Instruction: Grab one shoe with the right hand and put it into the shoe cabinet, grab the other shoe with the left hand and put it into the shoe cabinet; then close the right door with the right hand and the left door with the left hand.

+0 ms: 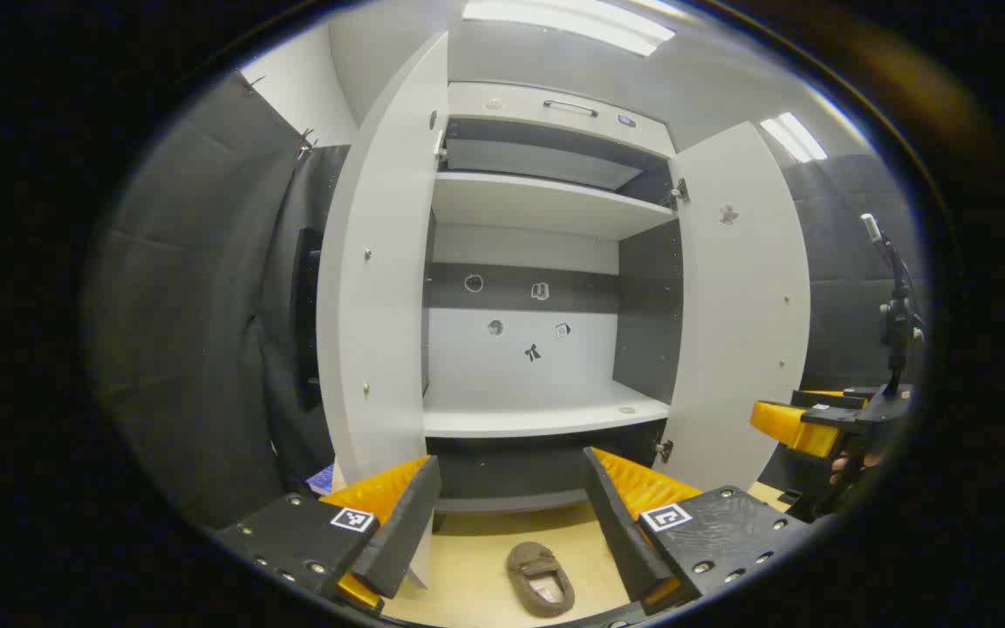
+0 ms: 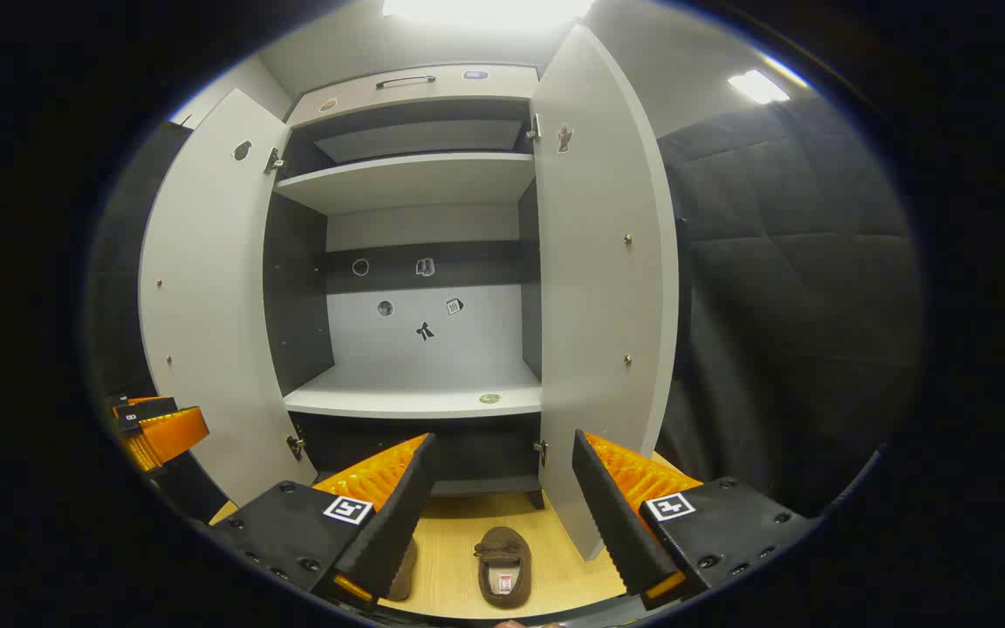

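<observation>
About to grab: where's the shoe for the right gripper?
In the right gripper view, the shoe lies on the wooden floor between the open fingers, before the open cabinet.

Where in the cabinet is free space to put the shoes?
The lower shelf is bare except a small round thing near its front right edge. The upper shelf looks bare too. Both doors stand open. The shoe lies on the floor.

Shoe cabinet is seen straight ahead w/ both doors swung open: left door to the left, right door to the right. Two shelves are set inside, upper shelf above lower shelf. On the floor in front of the cabinet a shoe is laid, a second shoe just left of it, partly hidden behind a finger of the right hand-held gripper. Left hand-held gripper is seen at far left, beside the left door
</observation>
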